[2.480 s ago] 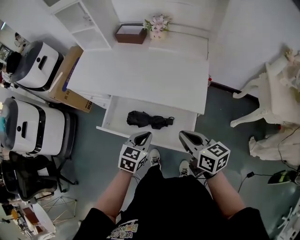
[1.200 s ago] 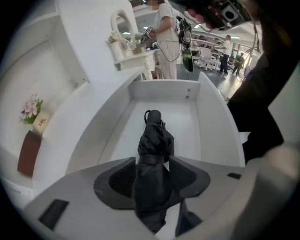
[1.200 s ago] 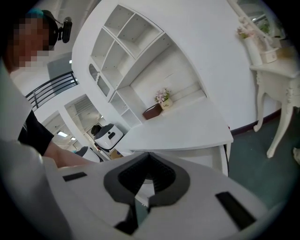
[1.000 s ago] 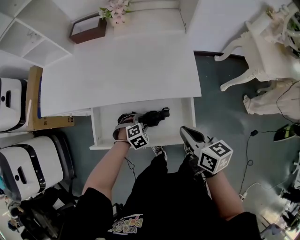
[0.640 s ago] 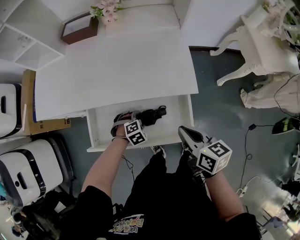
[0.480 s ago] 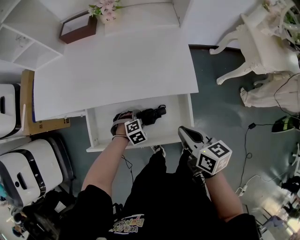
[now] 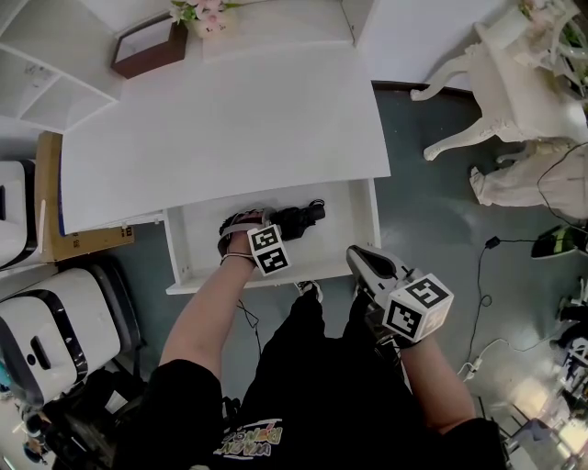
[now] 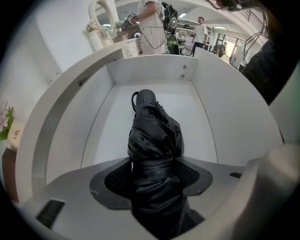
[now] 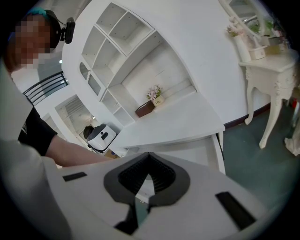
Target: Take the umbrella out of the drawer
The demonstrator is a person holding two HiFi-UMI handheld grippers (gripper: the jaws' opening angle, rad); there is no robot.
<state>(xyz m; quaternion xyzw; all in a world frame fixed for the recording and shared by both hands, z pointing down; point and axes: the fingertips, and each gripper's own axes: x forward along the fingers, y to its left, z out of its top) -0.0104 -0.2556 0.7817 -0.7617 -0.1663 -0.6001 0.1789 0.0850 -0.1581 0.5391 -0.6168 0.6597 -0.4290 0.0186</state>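
Observation:
A folded black umbrella (image 7: 299,218) lies in the open white drawer (image 7: 197,240) under the desk top (image 7: 230,128). My left gripper (image 7: 246,222) points steeply down into the drawer over the umbrella's left part. In the left gripper view the umbrella (image 8: 154,133) runs away from me along the drawer floor (image 8: 199,122), and its near end fills the gap of the left gripper (image 8: 154,164). Those jaws are opening, with the umbrella between them. My right gripper (image 7: 355,253) hangs outside the drawer's front right corner, holding nothing. The right gripper (image 9: 149,157) has its tips together.
A brown box (image 7: 150,46) and flowers (image 7: 197,11) stand at the desk's back. White shelves (image 7: 37,41) and a cardboard box (image 7: 53,197) are at left, white machines (image 7: 41,321) below them. An ornate white table (image 7: 514,87) and cables (image 7: 487,275) are at right.
My left gripper went from in front of the drawer into it and has sunk onto the umbrella. The right gripper has stayed in place.

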